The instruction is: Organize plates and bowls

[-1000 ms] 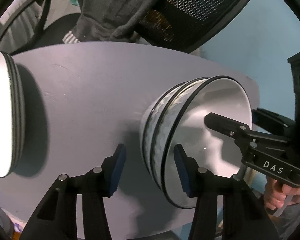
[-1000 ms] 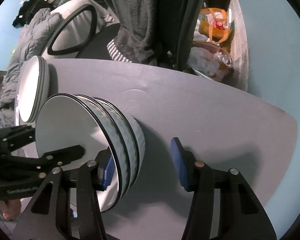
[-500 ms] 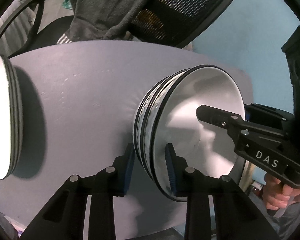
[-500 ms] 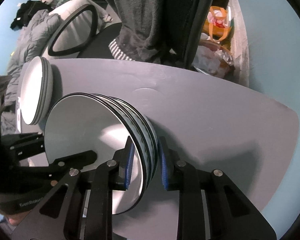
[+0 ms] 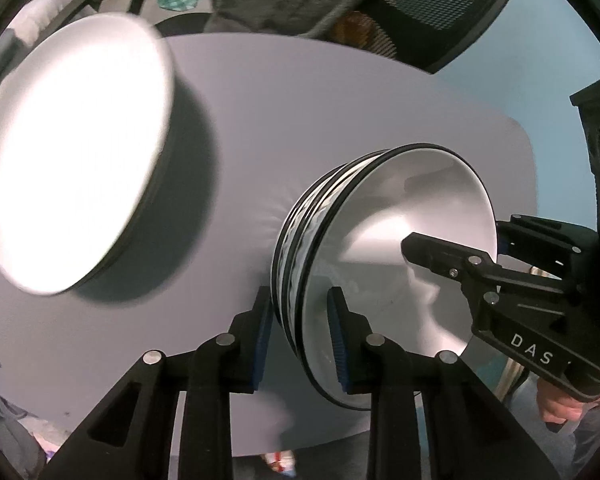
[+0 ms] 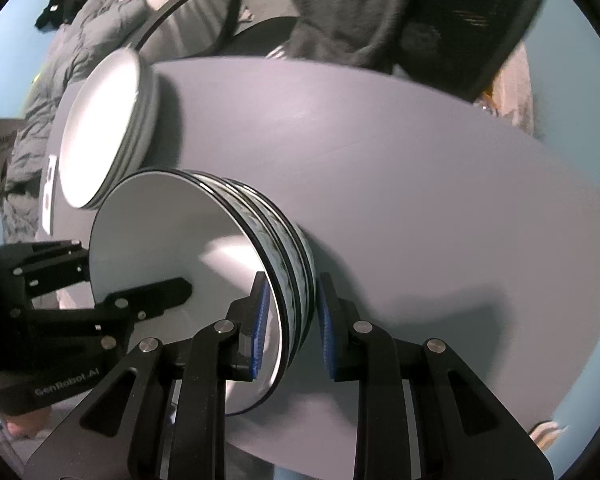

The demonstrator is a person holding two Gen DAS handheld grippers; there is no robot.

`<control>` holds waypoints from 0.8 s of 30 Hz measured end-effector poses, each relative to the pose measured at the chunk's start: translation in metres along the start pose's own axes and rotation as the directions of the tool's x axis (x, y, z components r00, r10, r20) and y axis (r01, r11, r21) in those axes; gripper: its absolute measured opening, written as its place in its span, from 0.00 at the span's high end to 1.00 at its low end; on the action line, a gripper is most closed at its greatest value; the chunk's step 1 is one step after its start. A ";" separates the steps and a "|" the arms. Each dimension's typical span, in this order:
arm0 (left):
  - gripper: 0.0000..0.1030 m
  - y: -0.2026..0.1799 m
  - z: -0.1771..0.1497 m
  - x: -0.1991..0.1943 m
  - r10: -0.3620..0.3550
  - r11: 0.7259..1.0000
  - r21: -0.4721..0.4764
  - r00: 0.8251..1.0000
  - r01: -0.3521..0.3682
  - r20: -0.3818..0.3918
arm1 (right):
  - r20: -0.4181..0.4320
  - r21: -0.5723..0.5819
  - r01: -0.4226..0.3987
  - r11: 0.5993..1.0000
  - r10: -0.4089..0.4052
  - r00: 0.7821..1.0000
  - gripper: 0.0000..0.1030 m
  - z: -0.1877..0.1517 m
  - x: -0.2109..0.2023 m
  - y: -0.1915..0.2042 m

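A stack of nested white bowls (image 5: 380, 248) with black rims and patterned sides shows in both views, also in the right wrist view (image 6: 172, 264). My left gripper (image 5: 300, 332) is shut on the stack's rim from one side. My right gripper (image 6: 290, 320) is shut on the opposite rim. Both hold the stack above the grey table (image 5: 300, 120). A stack of white plates (image 5: 72, 160) lies on the table to the left, also in the right wrist view (image 6: 104, 128).
An office chair (image 5: 440, 8) with dark clothing draped on it stands behind the table. A blue wall (image 5: 560, 60) is to the right. A grey jacket (image 6: 60, 52) lies beyond the table's left end.
Both grippers closed from open onto the bowl stack's rims. The stack has since moved left, closer to the plates, which now look much larger in the left wrist view.
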State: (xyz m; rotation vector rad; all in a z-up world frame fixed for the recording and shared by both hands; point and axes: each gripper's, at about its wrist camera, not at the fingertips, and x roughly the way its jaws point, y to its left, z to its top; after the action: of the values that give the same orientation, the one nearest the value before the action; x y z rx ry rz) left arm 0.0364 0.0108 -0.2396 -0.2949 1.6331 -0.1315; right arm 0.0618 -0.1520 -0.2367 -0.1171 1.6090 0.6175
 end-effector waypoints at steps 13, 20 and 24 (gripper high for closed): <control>0.75 0.084 -0.053 -0.015 0.038 0.998 -0.043 0.999 -0.038 0.000 | -0.011 0.009 -0.013 1.000 0.013 1.000 0.77 -0.005 0.032 0.086; 0.75 0.116 -0.069 -0.019 0.058 0.998 -0.033 0.998 -0.058 -0.010 | -0.021 -0.001 -0.016 1.000 0.016 1.000 0.77 -0.013 0.042 0.119; 0.75 0.126 -0.073 -0.021 0.072 0.997 -0.027 0.997 -0.072 -0.017 | -0.027 0.004 -0.025 1.000 0.025 0.999 0.77 -0.016 0.046 0.131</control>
State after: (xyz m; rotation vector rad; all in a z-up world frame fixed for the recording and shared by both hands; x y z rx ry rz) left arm -0.0485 0.1306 -0.2462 -0.2559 1.6600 -0.0569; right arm -0.0154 -0.0353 -0.2381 -0.1033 1.6397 0.6346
